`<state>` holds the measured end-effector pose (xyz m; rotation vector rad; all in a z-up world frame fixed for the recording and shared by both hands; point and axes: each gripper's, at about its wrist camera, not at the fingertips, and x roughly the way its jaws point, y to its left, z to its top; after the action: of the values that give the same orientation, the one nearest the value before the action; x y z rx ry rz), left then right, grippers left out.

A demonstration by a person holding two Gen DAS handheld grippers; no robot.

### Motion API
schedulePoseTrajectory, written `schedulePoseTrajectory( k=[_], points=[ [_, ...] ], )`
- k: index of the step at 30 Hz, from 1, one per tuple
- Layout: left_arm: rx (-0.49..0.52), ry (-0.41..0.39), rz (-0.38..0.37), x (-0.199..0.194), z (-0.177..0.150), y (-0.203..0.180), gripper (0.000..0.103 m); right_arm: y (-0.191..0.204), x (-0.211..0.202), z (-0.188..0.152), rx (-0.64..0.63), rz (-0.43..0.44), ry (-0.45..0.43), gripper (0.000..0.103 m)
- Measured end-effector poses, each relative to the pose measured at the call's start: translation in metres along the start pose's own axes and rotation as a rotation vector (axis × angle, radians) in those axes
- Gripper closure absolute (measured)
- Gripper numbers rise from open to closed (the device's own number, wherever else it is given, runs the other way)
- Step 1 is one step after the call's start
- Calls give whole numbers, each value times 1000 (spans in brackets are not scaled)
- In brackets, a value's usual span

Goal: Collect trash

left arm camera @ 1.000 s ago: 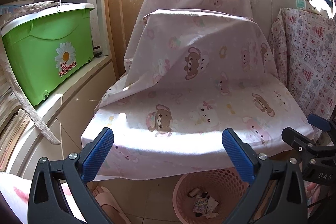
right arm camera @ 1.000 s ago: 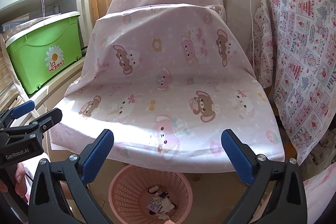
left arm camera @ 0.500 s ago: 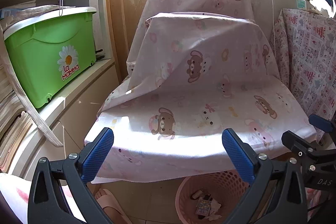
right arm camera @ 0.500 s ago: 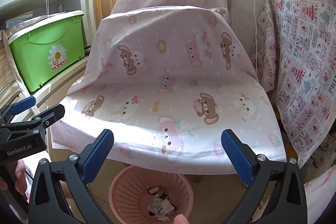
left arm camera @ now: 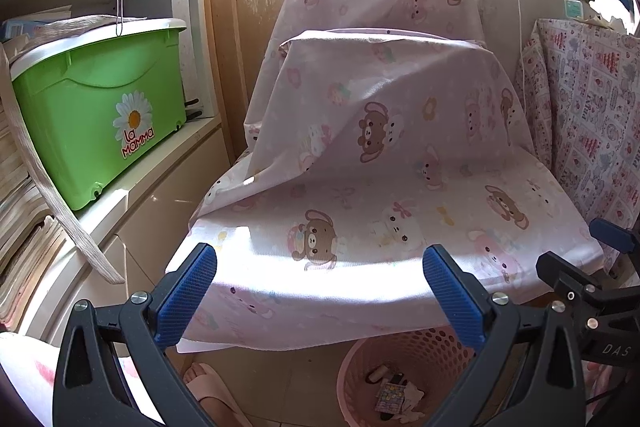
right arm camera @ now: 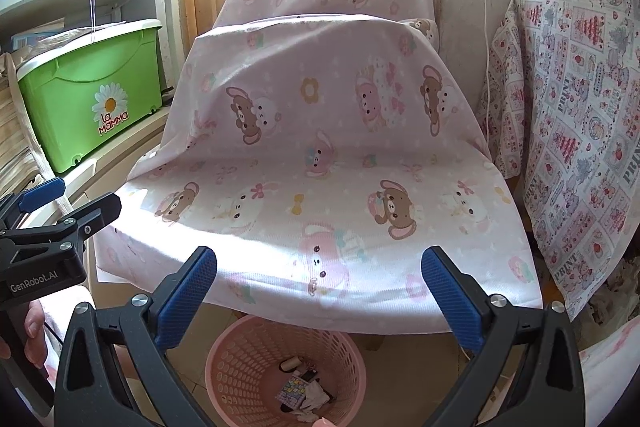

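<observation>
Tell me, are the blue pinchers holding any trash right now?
No. The left gripper and the right gripper are both open with nothing between their fingers. The trash lies in the pink basket.

We have drawn nearer the covered seat (right arm camera: 320, 187); our pink basket (right arm camera: 248, 355) slid toward 6 o'clock.

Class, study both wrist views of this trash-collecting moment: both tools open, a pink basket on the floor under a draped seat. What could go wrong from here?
1. The pink sheet overhangs the pink basket, partly covering its mouth; a dropped item might land on cloth instead.
2. The left tool and right tool sit close together, so they could collide.
3. A foot in a slipper lies near the basket and might get bumped.
</observation>
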<state>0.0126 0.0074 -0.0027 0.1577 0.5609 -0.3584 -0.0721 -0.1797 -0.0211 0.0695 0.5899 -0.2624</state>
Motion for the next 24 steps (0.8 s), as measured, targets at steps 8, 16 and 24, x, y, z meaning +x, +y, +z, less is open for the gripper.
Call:
schedulePoseTrajectory(
  k=[8, 16, 24],
  points=[
    [8, -2, 1, -1, 0, 0, 1, 0, 0, 0, 3, 5, 6, 0],
    [28, -15, 12, -3, 0, -3, 1, 0, 1, -1, 9, 6, 10, 0],
    [21, -8, 8, -3, -1, -2, 1, 2, 1, -1, -2, 6, 14, 0]
  ],
)
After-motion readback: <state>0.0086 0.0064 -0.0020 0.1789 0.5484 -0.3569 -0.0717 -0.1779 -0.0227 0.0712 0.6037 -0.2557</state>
